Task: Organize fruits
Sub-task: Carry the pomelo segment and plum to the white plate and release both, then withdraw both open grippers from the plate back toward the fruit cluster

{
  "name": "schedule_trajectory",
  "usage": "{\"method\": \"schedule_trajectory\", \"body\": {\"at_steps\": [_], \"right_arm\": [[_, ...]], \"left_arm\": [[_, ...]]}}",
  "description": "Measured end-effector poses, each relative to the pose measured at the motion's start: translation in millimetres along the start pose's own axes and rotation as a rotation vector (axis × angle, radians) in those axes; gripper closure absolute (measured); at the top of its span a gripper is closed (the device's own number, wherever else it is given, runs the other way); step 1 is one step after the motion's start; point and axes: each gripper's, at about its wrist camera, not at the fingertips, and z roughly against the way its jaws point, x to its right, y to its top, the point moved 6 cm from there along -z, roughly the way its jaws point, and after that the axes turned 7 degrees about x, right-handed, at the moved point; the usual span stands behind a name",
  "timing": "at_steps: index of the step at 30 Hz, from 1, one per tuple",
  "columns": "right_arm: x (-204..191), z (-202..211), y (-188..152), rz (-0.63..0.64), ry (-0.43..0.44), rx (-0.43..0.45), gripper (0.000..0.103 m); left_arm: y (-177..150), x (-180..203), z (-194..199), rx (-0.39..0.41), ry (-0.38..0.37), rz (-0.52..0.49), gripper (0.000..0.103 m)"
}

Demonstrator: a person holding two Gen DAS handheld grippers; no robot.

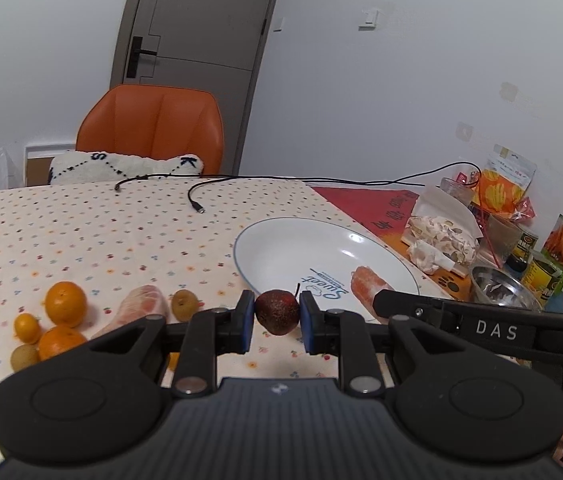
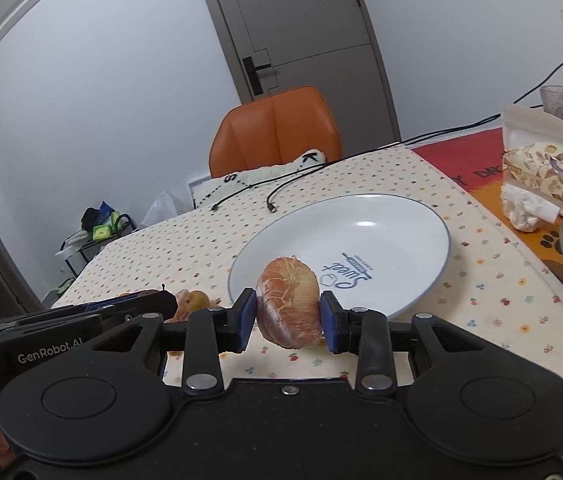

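The left tool is clamped on a dark red fruit, held just above the table near the white plate. The right tool grips a peeled citrus piece at the plate's near edge.

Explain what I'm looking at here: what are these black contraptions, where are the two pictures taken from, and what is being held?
No robot: a person holds a pair of hand-operated tongs in each hand, with a camera on each looking along its fingers. The left tongs grip a dark red fruit; the right tongs grip a peeled citrus piece. Both hang near an empty white plate on a dotted tablecloth. To the left lie oranges, small brownish fruits and another peeled piece.
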Motion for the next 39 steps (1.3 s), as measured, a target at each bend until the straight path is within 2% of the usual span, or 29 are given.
{"method": "schedule_trajectory", "body": {"at_steps": [21, 23, 27, 29, 33, 36, 39], "right_arm": [[30, -19, 6, -0.028, -0.063, -0.002, 0.069], [31, -19, 8, -0.027, -0.058, 0.012, 0.066], [29, -13, 15, 0.006, -0.062, 0.039, 0.048], [30, -10, 17, 0.017, -0.070, 0.044, 0.045], [34, -7, 15, 0.002, -0.081, 0.039, 0.034], [31, -5, 14, -0.003, -0.089, 0.047, 0.026], [27, -2, 15, -0.015, -0.083, 0.070, 0.012]], "left_arm": [[-3, 16, -50, -0.046, -0.040, 0.000, 0.081], [-4, 18, -56, -0.051, -0.042, 0.002, 0.081], [-5, 20, -64, -0.059, -0.045, 0.012, 0.081], [-5, 21, -65, -0.062, -0.039, 0.020, 0.080], [-4, 21, -63, -0.068, -0.026, 0.019, 0.074], [-3, 22, -57, -0.068, -0.026, -0.004, 0.055], [1, 14, -47, -0.040, 0.019, -0.021, 0.037]]}}
